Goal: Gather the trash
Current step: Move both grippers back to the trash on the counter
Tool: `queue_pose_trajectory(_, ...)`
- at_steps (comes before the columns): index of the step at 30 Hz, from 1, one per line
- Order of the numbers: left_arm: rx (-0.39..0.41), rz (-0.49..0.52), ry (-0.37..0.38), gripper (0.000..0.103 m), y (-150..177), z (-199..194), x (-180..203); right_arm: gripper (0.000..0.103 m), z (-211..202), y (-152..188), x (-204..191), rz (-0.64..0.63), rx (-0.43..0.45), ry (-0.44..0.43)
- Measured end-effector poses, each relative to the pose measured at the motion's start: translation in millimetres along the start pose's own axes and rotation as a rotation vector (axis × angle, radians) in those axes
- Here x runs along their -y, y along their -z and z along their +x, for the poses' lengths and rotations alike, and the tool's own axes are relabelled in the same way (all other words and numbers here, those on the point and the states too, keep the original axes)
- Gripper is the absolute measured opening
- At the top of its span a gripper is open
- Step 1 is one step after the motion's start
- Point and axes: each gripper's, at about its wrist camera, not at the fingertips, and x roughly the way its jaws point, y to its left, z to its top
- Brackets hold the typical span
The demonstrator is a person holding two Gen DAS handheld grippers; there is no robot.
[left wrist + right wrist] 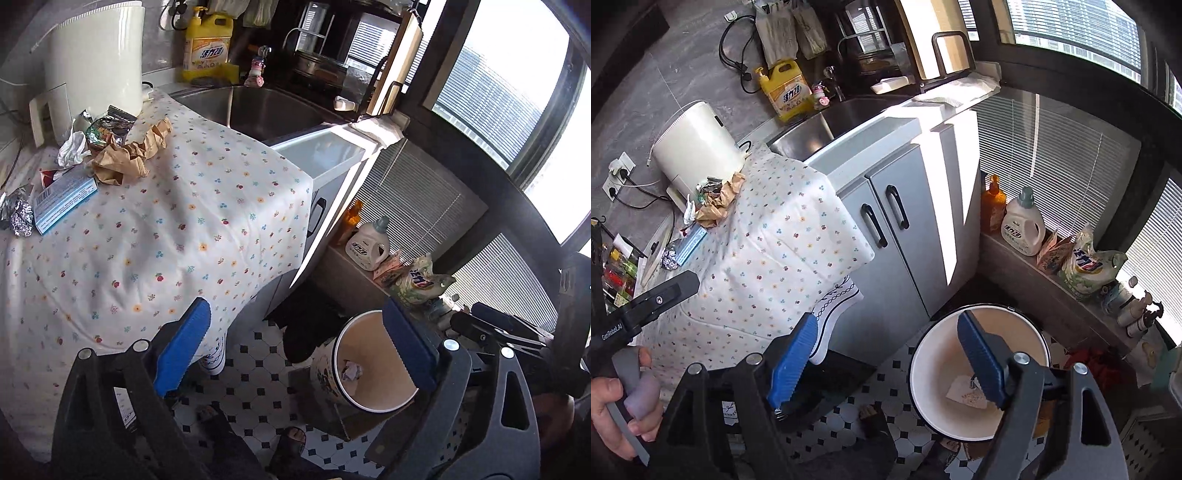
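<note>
A white trash bin [369, 343] [934, 362] stands on the tiled floor with crumpled paper [351, 370] and a white paper scrap [964, 395] inside. My left gripper [297, 347] hangs open beside and above the bin, nothing between its blue pads. My right gripper [886, 358] is open over the bin's left rim, also empty. On the flowered tablecloth [166, 221] lies a pile of trash: brown crumpled paper [129, 155] [720, 203], a white tissue [72, 149], a snack wrapper [107, 129], a blue box [62, 199] [692, 238] and foil [18, 214] [670, 258].
A white appliance [96, 62] stands behind the trash pile. A steel sink [258, 107], a yellow detergent bottle [208, 44] and grey cabinet doors [886, 229] are nearby. Bottles and bags line the window ledge [1052, 288]. A person's feet [291, 439] are on the floor.
</note>
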Motion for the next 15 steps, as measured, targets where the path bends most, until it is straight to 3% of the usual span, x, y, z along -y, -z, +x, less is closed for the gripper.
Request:
queue_pose_trajectory(5,0.047,-0.065,-0.06,0.093,-9,-21,-50,0.086,10,-23,-46,-0.058,0.023,-0.044)
queue_pose_trajectory(15,0.12,-0.164,-0.146,0.093,-20,-50,-142,0.087,38,-54,-134,-0.145,0.041,-0.107)
